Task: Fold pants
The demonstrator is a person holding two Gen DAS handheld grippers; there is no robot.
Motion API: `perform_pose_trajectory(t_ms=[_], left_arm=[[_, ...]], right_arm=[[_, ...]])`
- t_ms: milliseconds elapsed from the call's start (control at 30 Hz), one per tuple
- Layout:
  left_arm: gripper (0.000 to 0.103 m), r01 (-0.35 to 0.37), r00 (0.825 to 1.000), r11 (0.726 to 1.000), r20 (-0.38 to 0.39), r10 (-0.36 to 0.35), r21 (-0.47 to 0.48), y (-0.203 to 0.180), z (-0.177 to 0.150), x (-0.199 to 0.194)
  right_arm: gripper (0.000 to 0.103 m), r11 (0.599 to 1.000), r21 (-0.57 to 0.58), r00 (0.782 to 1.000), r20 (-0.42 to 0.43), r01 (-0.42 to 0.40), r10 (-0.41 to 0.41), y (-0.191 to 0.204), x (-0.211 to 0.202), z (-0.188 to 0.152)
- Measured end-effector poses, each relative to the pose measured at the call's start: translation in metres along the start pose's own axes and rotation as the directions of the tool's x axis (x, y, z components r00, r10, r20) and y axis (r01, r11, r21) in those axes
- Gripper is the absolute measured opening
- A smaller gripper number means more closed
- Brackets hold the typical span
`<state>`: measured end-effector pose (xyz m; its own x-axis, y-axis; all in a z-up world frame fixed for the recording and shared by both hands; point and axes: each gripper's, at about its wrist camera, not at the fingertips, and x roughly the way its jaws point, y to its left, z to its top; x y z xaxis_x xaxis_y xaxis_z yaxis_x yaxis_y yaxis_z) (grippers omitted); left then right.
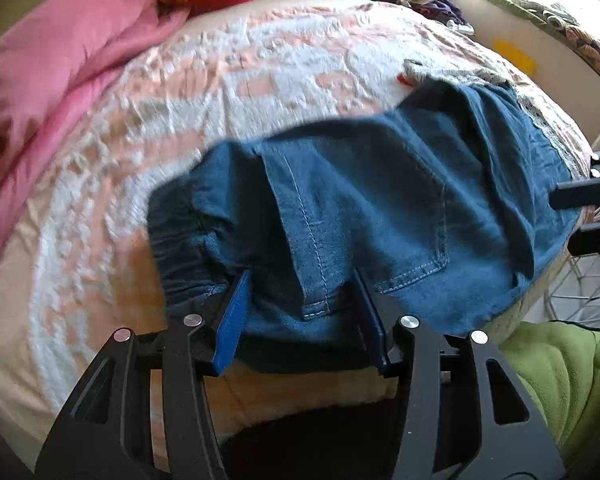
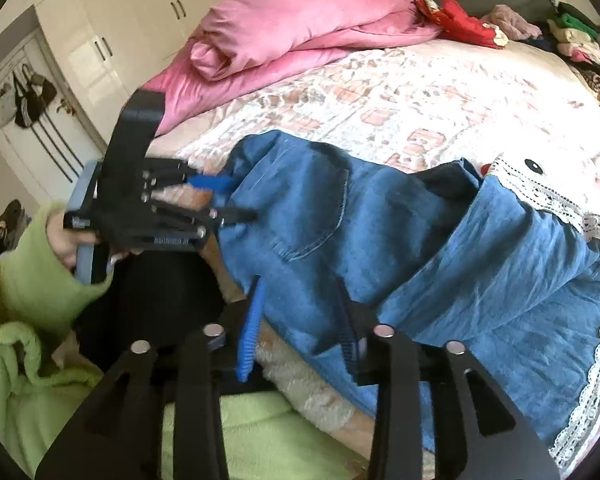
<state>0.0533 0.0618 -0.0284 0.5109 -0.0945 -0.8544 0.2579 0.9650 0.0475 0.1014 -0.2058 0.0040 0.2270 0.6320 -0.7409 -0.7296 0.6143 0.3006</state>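
Lying bunched along the left of the bed, the pink quilted duvet (image 2: 284, 36) leaves a broad run of pink-and-white patterned bedspread (image 1: 260, 64) open beside it; the blue denim pants (image 1: 380, 208) lie folded at the near edge; the left tool (image 1: 304, 316) straddles their waistband, jaws partly apart, grip uncertain; the right tool (image 2: 300, 320) brackets the hanging hem, pads off the cloth; clothes pile far right.
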Motion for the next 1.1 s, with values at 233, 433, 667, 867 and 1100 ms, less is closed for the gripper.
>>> perform_pose_trajectory(t_ms=[233,433,667,867,1100], left_arm=[[0.043,-0.010,0.999,1.000,0.032,0.010,0.001,0.000,-0.010,-0.003],[0.045,-0.001,0.998,1.000,0.055,0.002,-0.023,-0.001,-0.008,-0.009],[0.056,0.018,0.989,0.999,0.148,-0.012,-0.039,-0.007,0.003,-0.049],[0.064,0.134,0.972,0.991,0.192,-0.133,0.009,-0.034,0.027,-0.061],[0.064,0.263,0.955,0.961,0.117,-0.271,0.082,-0.082,0.052,-0.029]], right_arm=[[0.043,0.989,0.088,0.979,-0.178,0.115,-0.097,-0.023,0.063,-0.003],[0.051,0.988,0.134,0.990,-0.126,0.081,-0.065,-0.031,0.048,-0.006],[0.074,0.971,0.169,0.982,0.045,0.172,-0.182,-0.052,-0.017,0.017],[0.075,0.924,0.229,0.942,0.069,0.305,-0.328,-0.097,-0.033,0.055],[0.075,0.898,0.292,0.938,0.008,0.329,-0.346,-0.143,-0.011,0.097]])
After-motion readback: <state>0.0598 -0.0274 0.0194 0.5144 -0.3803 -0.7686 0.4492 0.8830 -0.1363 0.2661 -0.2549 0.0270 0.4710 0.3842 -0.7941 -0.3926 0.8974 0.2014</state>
